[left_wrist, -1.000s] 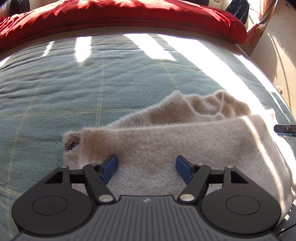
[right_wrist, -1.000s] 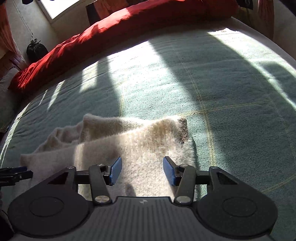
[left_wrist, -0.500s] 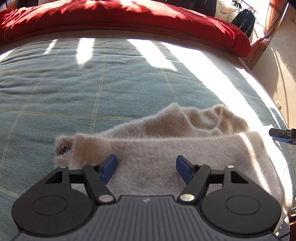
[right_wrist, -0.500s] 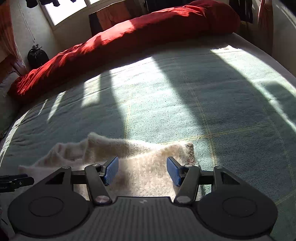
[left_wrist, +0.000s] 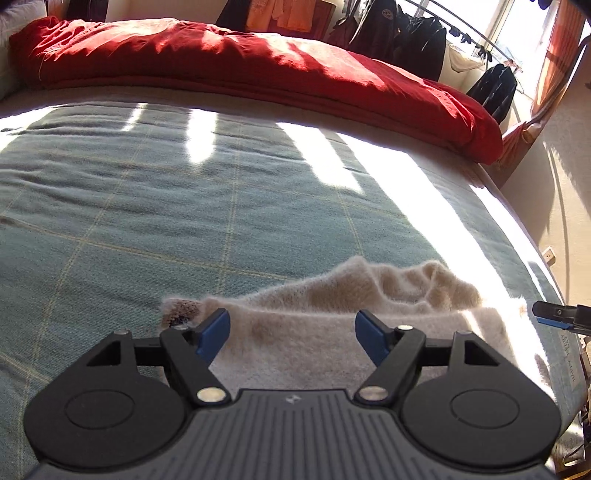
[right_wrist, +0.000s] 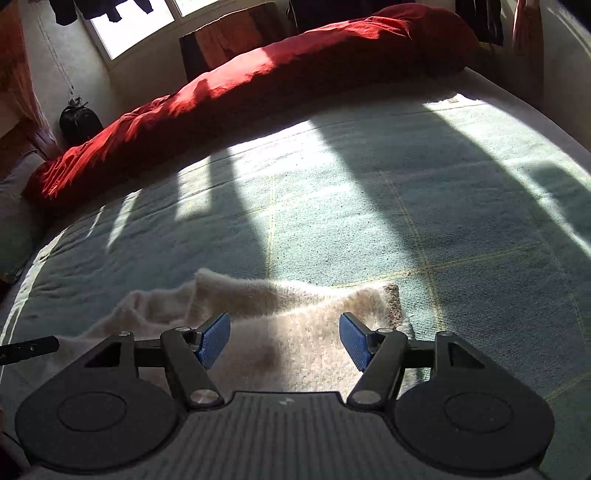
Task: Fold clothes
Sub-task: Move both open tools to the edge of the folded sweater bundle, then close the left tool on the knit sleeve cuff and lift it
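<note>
A fuzzy cream sweater (left_wrist: pixel 306 332) lies folded on the green checked bedspread (left_wrist: pixel 147 206), a dark patterned cuff (left_wrist: pixel 179 308) showing at its left end. My left gripper (left_wrist: pixel 293 336) hovers above its near edge, jaws opening, pads clear of the cloth. In the right wrist view the same sweater (right_wrist: pixel 288 325) lies under my right gripper (right_wrist: pixel 284 338), whose jaws are also opening and hold nothing. The tip of the right gripper (left_wrist: pixel 554 317) shows at the left view's right edge, and the left one's tip (right_wrist: pixel 29 349) at the right view's left edge.
A red duvet (left_wrist: pixel 258 70) is bunched along the bed's far side. Dark clothes (left_wrist: pixel 406 33) hang on a rail behind it by a window. The bed's edge (left_wrist: pixel 532 236) drops to a beige floor on the right. A dark bag (right_wrist: pixel 79 123) sits in the corner.
Both grippers have risen and drawn back from the sweater, which now sits lower and smaller in each view. Both pairs of jaws stand wider, the right more so. The sweater lies still.
</note>
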